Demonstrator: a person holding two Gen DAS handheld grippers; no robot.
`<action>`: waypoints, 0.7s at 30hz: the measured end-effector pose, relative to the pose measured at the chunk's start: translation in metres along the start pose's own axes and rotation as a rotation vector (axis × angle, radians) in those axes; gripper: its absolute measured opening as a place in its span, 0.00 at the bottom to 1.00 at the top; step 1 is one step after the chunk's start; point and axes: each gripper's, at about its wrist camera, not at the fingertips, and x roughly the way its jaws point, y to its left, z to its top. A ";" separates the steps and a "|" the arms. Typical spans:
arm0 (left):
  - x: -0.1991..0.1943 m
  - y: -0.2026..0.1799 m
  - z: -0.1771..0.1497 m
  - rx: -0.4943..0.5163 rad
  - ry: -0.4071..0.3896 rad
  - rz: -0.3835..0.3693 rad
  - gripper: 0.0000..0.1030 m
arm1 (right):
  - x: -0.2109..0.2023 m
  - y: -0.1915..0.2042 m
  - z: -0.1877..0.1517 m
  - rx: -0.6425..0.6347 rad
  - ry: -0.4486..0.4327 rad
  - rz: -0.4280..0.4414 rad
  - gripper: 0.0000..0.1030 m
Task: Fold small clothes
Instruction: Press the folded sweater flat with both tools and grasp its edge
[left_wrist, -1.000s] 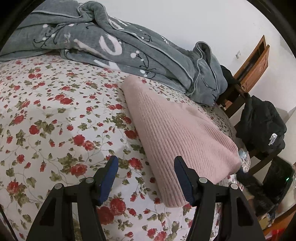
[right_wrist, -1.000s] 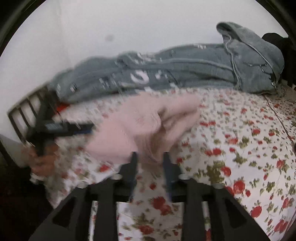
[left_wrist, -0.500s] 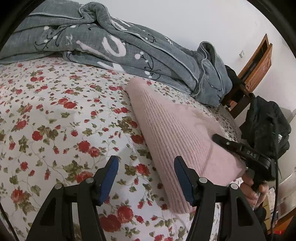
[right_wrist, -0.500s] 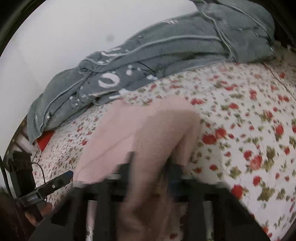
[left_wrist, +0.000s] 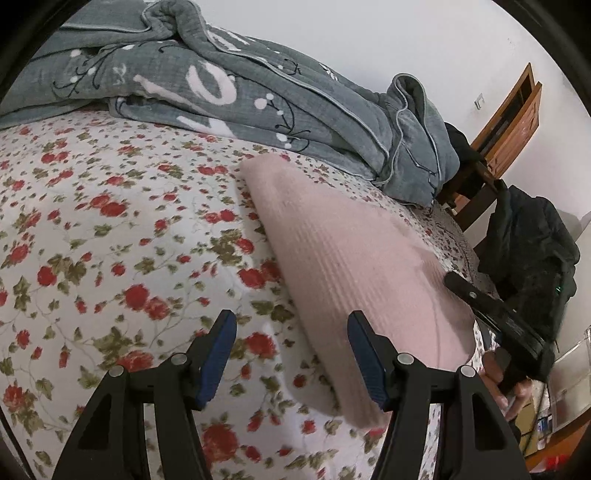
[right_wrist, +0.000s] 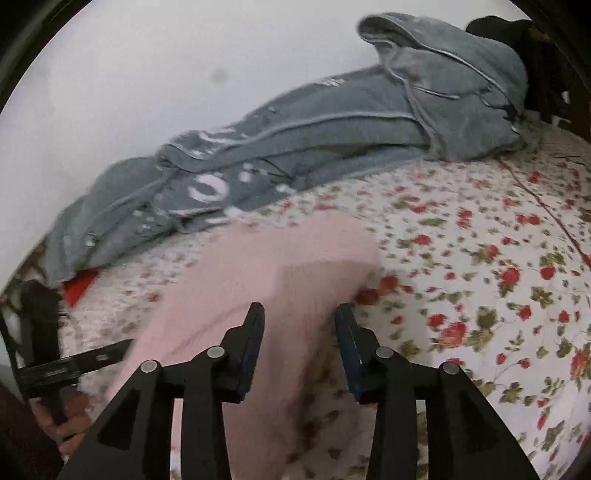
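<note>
A pink ribbed knit garment (left_wrist: 343, 266) lies folded on the floral bed sheet (left_wrist: 110, 236). My left gripper (left_wrist: 291, 354) is open and empty, just above the sheet at the garment's near left edge. In the right wrist view the same pink garment (right_wrist: 266, 280) lies under and ahead of my right gripper (right_wrist: 299, 343), which is open with the cloth showing between its fingers. The right gripper also shows in the left wrist view (left_wrist: 495, 317) at the garment's far right end, and the left gripper shows in the right wrist view (right_wrist: 74, 363).
A crumpled grey quilt (left_wrist: 240, 88) lies along the wall behind the garment; it also shows in the right wrist view (right_wrist: 332, 122). A wooden chair (left_wrist: 509, 110) and a black jacket (left_wrist: 532, 240) stand past the bed's right edge. A red item (right_wrist: 79, 286) lies by the quilt.
My right gripper, shut on the pink garment a second ago, has opened and let the cloth down onto the folded pile. The left gripper has stayed open and drifted slightly.
</note>
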 end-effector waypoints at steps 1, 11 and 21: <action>0.002 -0.003 0.003 -0.003 -0.001 -0.001 0.59 | 0.000 0.002 -0.001 0.009 0.007 0.027 0.53; 0.037 -0.029 0.031 -0.012 0.098 -0.024 0.61 | 0.035 -0.009 -0.008 0.055 0.157 0.042 0.63; 0.071 -0.006 0.025 -0.117 0.148 -0.084 0.69 | 0.057 -0.006 -0.005 0.035 0.194 0.016 0.68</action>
